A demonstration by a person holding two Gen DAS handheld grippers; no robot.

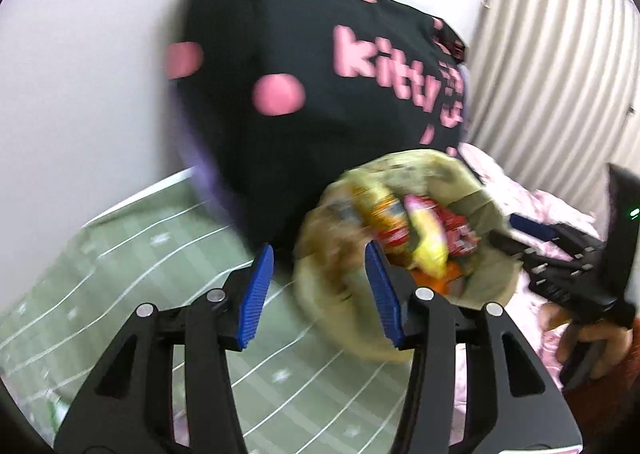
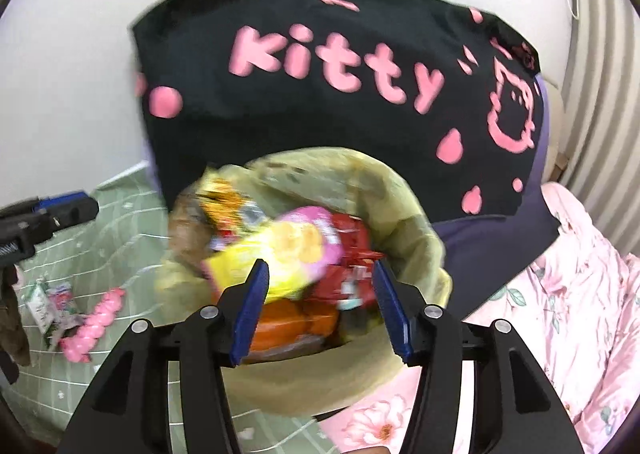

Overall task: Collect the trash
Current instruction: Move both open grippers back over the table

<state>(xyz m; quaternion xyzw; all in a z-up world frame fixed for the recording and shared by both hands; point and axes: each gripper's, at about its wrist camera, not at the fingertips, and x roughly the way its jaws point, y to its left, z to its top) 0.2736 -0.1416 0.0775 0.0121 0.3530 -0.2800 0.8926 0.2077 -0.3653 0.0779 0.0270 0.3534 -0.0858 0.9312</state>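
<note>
A yellow-green trash bag (image 1: 476, 190) (image 2: 408, 214) lies open-mouthed on the bed, stuffed with several snack wrappers (image 1: 424, 238) (image 2: 280, 250) in yellow, red, pink and orange. My left gripper (image 1: 319, 254) is open at the bag's left rim; its right pad overlaps the bag's edge, and nothing is pinched. My right gripper (image 2: 322, 266) is open just above the bag's mouth, with the wrappers showing between its blue pads. In the left wrist view the right gripper (image 1: 516, 234) reaches in from the right. The left gripper (image 2: 86, 206) shows at the far left of the right wrist view.
A black pillow (image 1: 320, 54) (image 2: 320, 126) with pink "kitty" lettering leans on the wall behind the bag. On the green checked sheet (image 1: 140, 254) (image 2: 132, 246) lie a white-green wrapper (image 2: 44, 306) and a pink twisted item (image 2: 96, 318). A pink floral quilt (image 2: 580, 314) is right; a hand (image 1: 592, 338) holds the right gripper.
</note>
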